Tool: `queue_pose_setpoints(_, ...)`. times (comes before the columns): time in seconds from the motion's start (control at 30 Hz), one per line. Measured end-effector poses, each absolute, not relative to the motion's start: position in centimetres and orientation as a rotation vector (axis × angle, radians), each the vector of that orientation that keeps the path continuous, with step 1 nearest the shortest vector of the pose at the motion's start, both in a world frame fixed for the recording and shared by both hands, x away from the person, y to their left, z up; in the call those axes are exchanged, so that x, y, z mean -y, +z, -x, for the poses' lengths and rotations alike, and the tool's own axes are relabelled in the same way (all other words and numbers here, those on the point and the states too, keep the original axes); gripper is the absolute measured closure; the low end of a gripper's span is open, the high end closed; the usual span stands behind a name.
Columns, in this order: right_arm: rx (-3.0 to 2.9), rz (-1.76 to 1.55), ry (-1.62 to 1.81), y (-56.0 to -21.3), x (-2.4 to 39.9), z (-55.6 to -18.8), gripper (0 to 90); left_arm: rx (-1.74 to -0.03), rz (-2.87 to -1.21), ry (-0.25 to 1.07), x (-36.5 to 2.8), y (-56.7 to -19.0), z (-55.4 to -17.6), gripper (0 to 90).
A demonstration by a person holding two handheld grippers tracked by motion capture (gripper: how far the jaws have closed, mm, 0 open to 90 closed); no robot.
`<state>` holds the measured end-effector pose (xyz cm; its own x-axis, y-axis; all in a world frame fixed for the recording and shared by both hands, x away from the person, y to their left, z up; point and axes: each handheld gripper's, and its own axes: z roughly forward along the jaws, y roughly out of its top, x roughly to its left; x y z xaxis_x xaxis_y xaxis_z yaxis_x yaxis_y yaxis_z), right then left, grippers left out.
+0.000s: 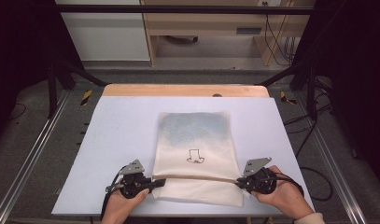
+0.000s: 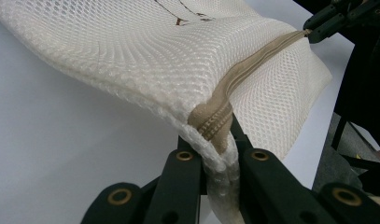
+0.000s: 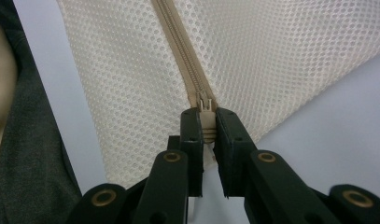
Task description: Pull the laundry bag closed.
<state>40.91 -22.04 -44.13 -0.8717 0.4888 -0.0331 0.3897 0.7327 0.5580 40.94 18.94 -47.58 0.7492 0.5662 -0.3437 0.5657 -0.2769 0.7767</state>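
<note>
A cream mesh bag [image 1: 195, 156] lies flat on a pale blue-grey table [image 1: 117, 140], its long side running away from the person and its near end close to the table's front edge. A tan zipper [image 1: 197, 178] crosses the bag near that end, from one side to the other. A small dark drawing [image 1: 195, 157] sits on the mesh just beyond the zipper.

The left gripper [image 1: 156, 183] is clamped on the bag's left edge where the zipper ends; the right gripper [image 1: 239, 182] is clamped on the zipper's other end at the bag's right edge. Both hands rest low at the table's front, well apart, with the bag's width between them. Nothing else lies on the table around the bag, and nothing stands between the two grippers except the bag itself.

A strip of bare wood [image 1: 185, 90] shows along the table's far edge. Beyond it are a grey floor, a light wooden cabinet [image 1: 211, 28] and dark cables [image 1: 283, 46] hanging at the right. Metal rails [image 1: 29, 158] run down both sides of the table.

The left gripper view shows the mesh bunched and lifted between its jaws, with the zipper [image 2: 246, 70] running off to the other gripper [image 2: 339, 18] at the top right. The right gripper view shows the small metal slider [image 3: 205, 103] right at the tips of its jaws, with the zipper teeth closed beyond it; a dark sleeve [image 3: 33, 154] fills its left edge.
</note>
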Motion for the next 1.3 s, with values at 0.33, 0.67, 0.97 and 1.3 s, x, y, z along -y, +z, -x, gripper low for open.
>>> queue_pose_setpoints(0.33,-2.755,-0.7,0.836,-44.59,22.1,-40.95,82.2,-0.862,-1.943,0.001,-19.01,-47.54,-40.94,87.1)
queue_pose_setpoints(0.67,-2.761,-0.71,0.832,-45.05,22.29,-40.97,82.2,-0.863,-1.939,0.001,-19.14,-47.44,-40.94,87.1)
queue_pose_setpoints(0.97,-2.757,-0.723,0.835,-45.12,22.63,-40.94,82.2,-0.863,-1.941,-0.001,-19.13,-47.45,-40.93,87.1)
queue_pose_setpoints(1.3,-2.74,-0.734,0.849,-44.98,22.75,-40.72,82.0,-0.863,-1.982,0.04,-18.78,-47.47,-40.6,85.2)
